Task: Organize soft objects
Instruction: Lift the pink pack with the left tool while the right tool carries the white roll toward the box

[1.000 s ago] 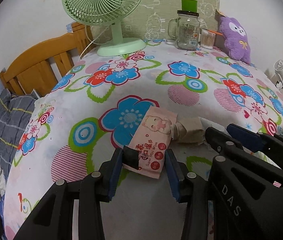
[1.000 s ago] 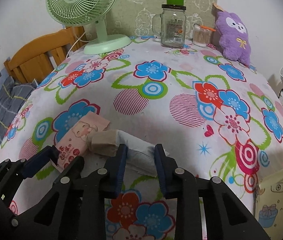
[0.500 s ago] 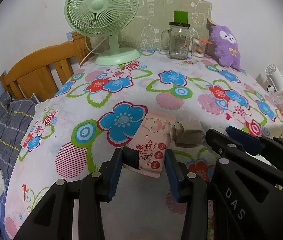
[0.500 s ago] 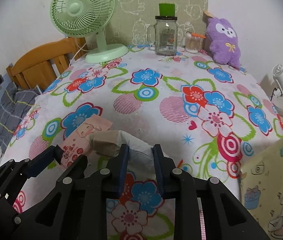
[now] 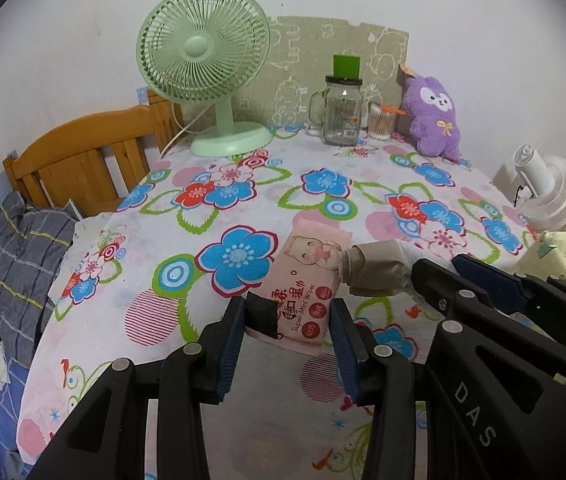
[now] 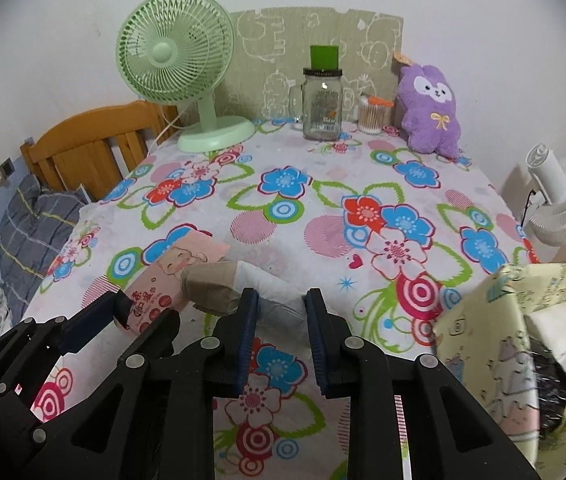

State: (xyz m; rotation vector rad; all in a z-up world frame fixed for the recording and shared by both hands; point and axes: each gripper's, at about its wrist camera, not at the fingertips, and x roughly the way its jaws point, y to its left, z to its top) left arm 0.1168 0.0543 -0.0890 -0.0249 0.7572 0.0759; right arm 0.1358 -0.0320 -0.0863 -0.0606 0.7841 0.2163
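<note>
A pink wet-wipes pack (image 5: 307, 276) with a cartoon print hangs above the flowered tablecloth (image 5: 323, 184), and my left gripper (image 5: 287, 316) is shut on its near end. Beside it a beige and white tissue pack (image 6: 219, 288) is also off the table, with my right gripper (image 6: 281, 308) shut on its white end. The two packs touch side by side. In the right wrist view the wipes pack (image 6: 175, 272) and the left gripper (image 6: 131, 314) show at lower left. A purple plush toy (image 6: 427, 116) leans against the wall at the far right of the table.
A pale yellow patterned box (image 6: 483, 320) stands open at the near right, with white things inside. At the back stand a green fan (image 6: 175, 52), a glass jar (image 6: 321, 100) and a cup of cotton swabs (image 6: 371, 118). A white fan (image 6: 563, 208) sits right, a wooden headboard (image 6: 83, 148) left.
Both grippers have risen and drawn back from the table with their packs still held. The table looks farther away, and the yellow box has come into view at the right.
</note>
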